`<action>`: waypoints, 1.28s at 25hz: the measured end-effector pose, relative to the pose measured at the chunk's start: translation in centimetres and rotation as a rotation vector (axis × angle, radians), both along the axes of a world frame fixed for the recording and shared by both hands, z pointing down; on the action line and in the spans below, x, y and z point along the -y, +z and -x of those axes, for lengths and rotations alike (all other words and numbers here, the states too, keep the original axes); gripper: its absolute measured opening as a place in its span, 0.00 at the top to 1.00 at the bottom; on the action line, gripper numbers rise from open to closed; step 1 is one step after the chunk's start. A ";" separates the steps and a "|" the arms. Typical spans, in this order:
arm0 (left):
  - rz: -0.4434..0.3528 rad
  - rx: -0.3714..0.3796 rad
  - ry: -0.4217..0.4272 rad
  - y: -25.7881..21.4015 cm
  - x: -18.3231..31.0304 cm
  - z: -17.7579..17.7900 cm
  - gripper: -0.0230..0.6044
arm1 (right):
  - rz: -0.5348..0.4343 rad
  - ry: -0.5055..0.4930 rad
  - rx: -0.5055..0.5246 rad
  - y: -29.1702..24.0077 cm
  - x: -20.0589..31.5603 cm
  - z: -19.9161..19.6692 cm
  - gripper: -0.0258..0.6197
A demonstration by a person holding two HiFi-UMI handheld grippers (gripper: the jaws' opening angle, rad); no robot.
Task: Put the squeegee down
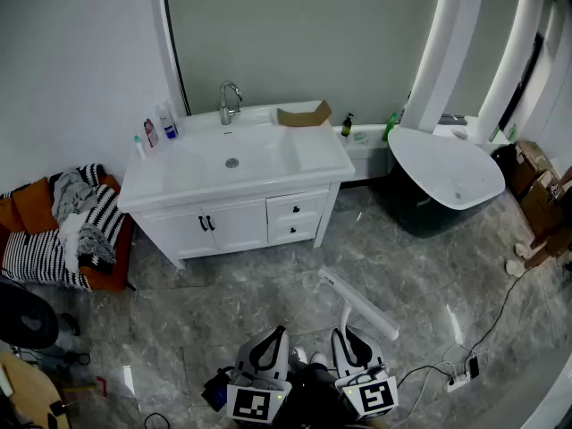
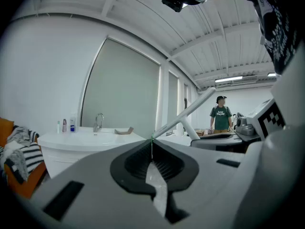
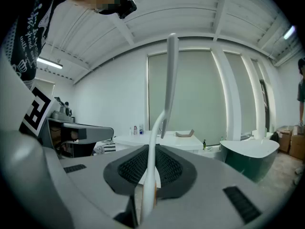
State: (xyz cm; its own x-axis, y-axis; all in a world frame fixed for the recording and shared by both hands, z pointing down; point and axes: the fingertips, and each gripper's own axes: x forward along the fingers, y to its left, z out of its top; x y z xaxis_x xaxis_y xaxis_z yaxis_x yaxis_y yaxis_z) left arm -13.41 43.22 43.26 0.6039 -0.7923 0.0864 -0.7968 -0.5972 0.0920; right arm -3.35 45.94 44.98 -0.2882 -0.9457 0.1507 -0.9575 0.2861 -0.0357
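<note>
A white squeegee [image 1: 359, 305] with a long flat blade is held upright by its handle in my right gripper [image 1: 355, 345], low in the head view over the grey tiled floor. In the right gripper view the jaws are shut on the handle [image 3: 151, 175], and the blade [image 3: 170, 75] rises above my right gripper [image 3: 153, 149]. My left gripper [image 1: 264, 354] hangs just left of it, shut and holding nothing. In the left gripper view the squeegee [image 2: 190, 109] slants past beyond my left gripper [image 2: 151, 144].
A white vanity [image 1: 313, 157] with sink, faucet and bottles stands ahead. A white bathtub [image 1: 447, 172] is at the right, cardboard boxes [image 1: 536, 195] beyond it. An orange couch with clothes [image 1: 63, 231] is at the left. A power strip [image 1: 458, 381] lies on the floor. A person [image 2: 220, 118] stands behind.
</note>
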 end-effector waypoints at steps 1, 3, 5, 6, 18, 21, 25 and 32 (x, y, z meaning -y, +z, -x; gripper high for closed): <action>0.000 0.000 -0.001 0.0 0.2 0.1 0.95 | -0.002 0.001 0.000 -0.1 0.2 0.1 0.88; -0.001 0.001 -0.002 0.0 0.5 0.2 0.95 | -0.005 0.003 -0.001 -0.2 0.6 0.1 0.88; -0.008 0.001 0.000 0.0 0.8 0.3 0.95 | -0.004 0.007 -0.002 -0.1 0.9 0.2 0.88; -0.012 0.001 0.002 0.0 1.0 0.4 0.95 | -0.001 0.009 -0.001 0.0 1.0 0.2 0.88; -0.144 0.049 0.153 -2.9 6.8 -5.5 0.95 | -0.043 0.045 0.065 -1.5 6.7 -1.6 0.88; -0.142 0.029 0.150 -3.2 8.6 -6.7 0.95 | -0.059 0.063 0.057 -1.8 8.4 -2.7 0.88; -0.110 0.026 0.144 -2.9 10.4 -7.5 0.95 | -0.046 0.081 0.079 -1.5 10.8 -4.0 0.88; -0.105 0.055 0.114 -2.0 15.4 -9.5 0.95 | -0.016 0.033 0.107 -0.7 16.4 -5.4 0.88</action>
State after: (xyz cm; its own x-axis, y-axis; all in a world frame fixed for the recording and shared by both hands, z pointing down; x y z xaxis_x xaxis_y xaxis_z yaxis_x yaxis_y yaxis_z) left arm -3.95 27.78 41.29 0.6872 -0.7253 0.0421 -0.7253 -0.6882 -0.0174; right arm 2.06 29.52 44.30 -0.2710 -0.9568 0.1057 -0.9572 0.2562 -0.1345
